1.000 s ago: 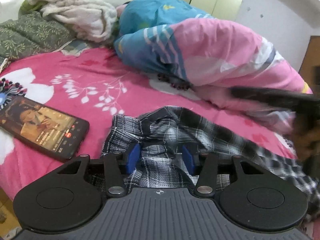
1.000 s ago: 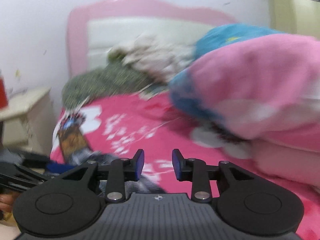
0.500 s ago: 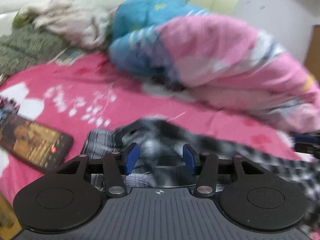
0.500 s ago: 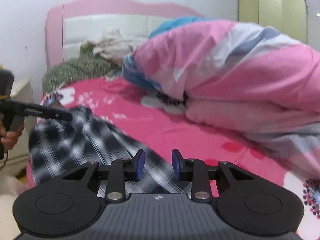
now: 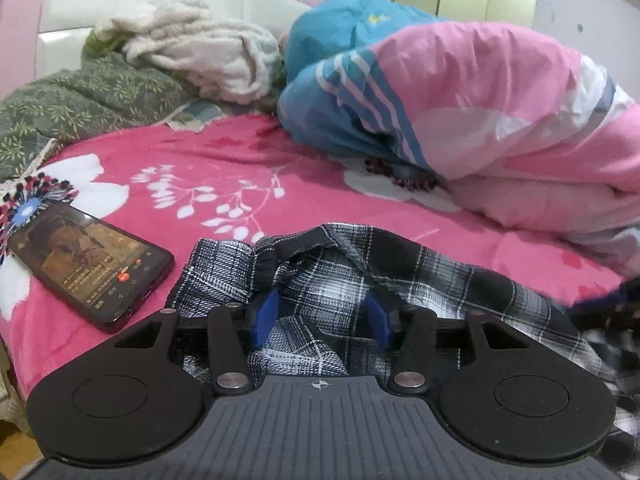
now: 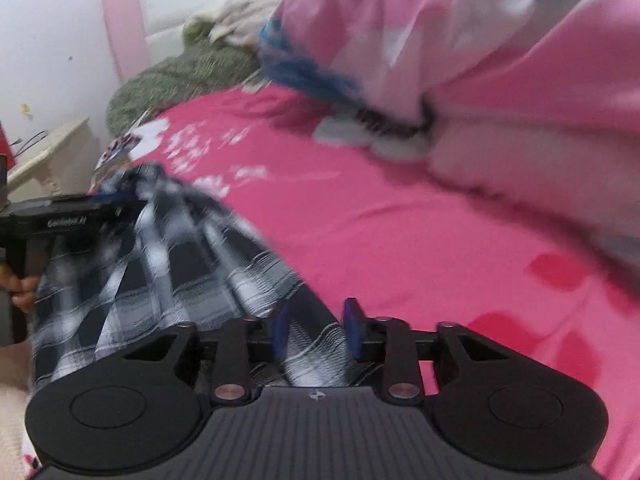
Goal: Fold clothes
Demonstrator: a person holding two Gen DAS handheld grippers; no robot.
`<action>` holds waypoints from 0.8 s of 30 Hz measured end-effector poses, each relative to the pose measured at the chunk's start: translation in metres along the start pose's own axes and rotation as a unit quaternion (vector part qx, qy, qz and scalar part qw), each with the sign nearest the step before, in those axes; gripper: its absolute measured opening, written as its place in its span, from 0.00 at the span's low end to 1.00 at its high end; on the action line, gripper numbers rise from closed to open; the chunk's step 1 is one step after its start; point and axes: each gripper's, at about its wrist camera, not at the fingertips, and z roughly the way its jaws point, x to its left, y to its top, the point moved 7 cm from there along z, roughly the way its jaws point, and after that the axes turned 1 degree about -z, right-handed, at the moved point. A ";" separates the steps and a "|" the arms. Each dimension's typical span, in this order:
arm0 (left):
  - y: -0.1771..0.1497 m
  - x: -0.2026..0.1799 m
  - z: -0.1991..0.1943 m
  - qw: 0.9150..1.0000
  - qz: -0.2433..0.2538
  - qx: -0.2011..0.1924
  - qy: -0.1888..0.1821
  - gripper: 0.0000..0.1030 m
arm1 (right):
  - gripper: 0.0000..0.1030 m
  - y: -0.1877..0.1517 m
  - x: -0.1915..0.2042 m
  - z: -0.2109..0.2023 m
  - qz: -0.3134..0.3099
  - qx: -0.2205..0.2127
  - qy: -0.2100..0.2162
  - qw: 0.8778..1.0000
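Left wrist view: the left gripper (image 5: 320,316) sits low over the near left end of the plaid garment (image 5: 420,276). Its claw is about half spread, and bunched cloth fills the gap between the blue pads. Whether the pads actually press that cloth cannot be told. The garment lies on the near part of the pink sheet (image 5: 320,184), just right of the phone (image 5: 88,264) and well short of the rolled quilt (image 5: 500,120) at the far right. In the right wrist view the change is clear. A second ago the right gripper (image 6: 316,328) faced the headboard over bare sheet. It has since dropped to the near right edge of the garment, and a strip of plaid now runs between its pads. Its jaws are closing, though the blurred frame shows the pads apart and not yet pinching. The garment now reaches from one tool to the other as a long band, no longer a heap. Judgement: both ends are being secured, so the cloth can be pulled flat for a first fold. No fold has been made yet.
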 end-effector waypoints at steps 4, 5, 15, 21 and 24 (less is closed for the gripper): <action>-0.002 -0.003 -0.001 1.000 0.013 -0.018 0.007 0.47 | 0.01 0.003 0.008 -0.005 -0.027 -0.015 -0.033 0.999; -0.002 -0.004 -0.001 1.000 0.015 -0.020 0.007 0.47 | 0.01 0.006 0.007 -0.007 -0.030 -0.024 -0.046 0.998; -0.002 -0.002 -0.001 1.000 0.011 -0.027 0.002 0.47 | 0.23 0.009 -0.010 0.005 0.007 -0.034 -0.123 0.992; -0.001 -0.001 -0.001 1.000 0.006 -0.028 0.000 0.48 | 0.25 0.018 0.013 -0.044 -0.006 -0.077 -0.055 0.995; -0.001 0.000 -0.001 1.000 0.003 -0.028 -0.002 0.48 | 0.26 0.005 0.038 -0.039 -0.065 -0.038 -0.014 0.997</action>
